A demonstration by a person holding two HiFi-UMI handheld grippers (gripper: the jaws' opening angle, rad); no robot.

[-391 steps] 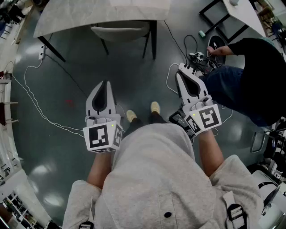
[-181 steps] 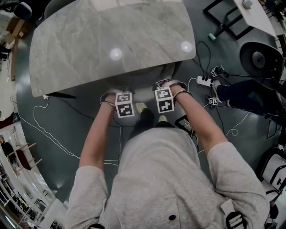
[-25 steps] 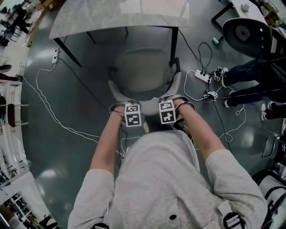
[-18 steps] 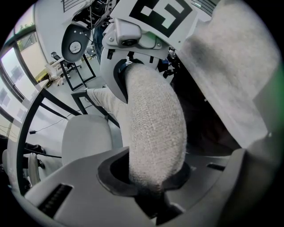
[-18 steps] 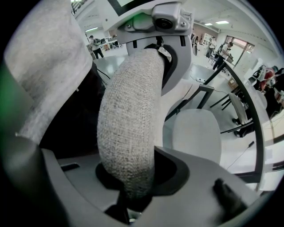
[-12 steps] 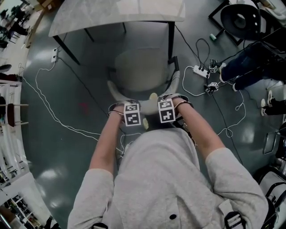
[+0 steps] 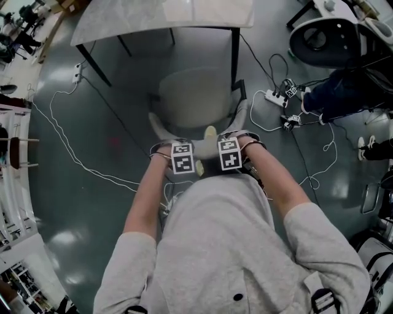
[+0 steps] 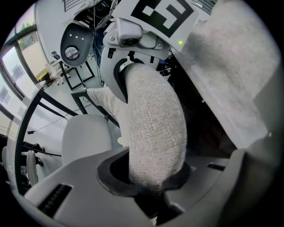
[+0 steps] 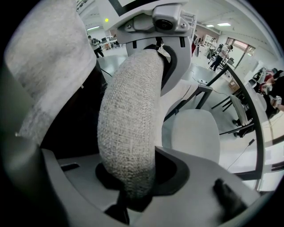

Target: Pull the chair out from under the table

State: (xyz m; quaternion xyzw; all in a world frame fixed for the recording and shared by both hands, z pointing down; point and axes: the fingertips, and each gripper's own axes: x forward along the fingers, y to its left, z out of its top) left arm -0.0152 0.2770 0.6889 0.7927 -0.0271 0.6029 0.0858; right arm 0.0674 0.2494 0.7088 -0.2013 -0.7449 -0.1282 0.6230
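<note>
A chair with a light grey seat (image 7: 196, 98) and a curved fabric backrest (image 7: 161, 130) stands just in front of the marble-topped table (image 7: 166, 13). My left gripper (image 7: 182, 160) and right gripper (image 7: 229, 154) point steeply down, side by side, over the top of the backrest. In the left gripper view the left gripper (image 8: 151, 177) is shut on the woven backrest edge (image 8: 155, 128), with the seat (image 8: 86, 137) beyond. The right gripper (image 9: 131, 177) likewise clamps the backrest (image 9: 128, 124), beside the seat (image 9: 195, 133). Each gripper shows in the other's view.
Black table legs (image 7: 235, 55) flank the chair. A power strip (image 7: 273, 96) and cables lie on the floor to the right, near a seated person (image 7: 344, 92). A white cable (image 7: 67, 153) trails across the floor on the left. My foot (image 7: 210, 132) is below the backrest.
With both grippers still clamped on the backrest, the chair has slid further out from under the table toward me. The seat now lies almost wholly outside the table's edge.
</note>
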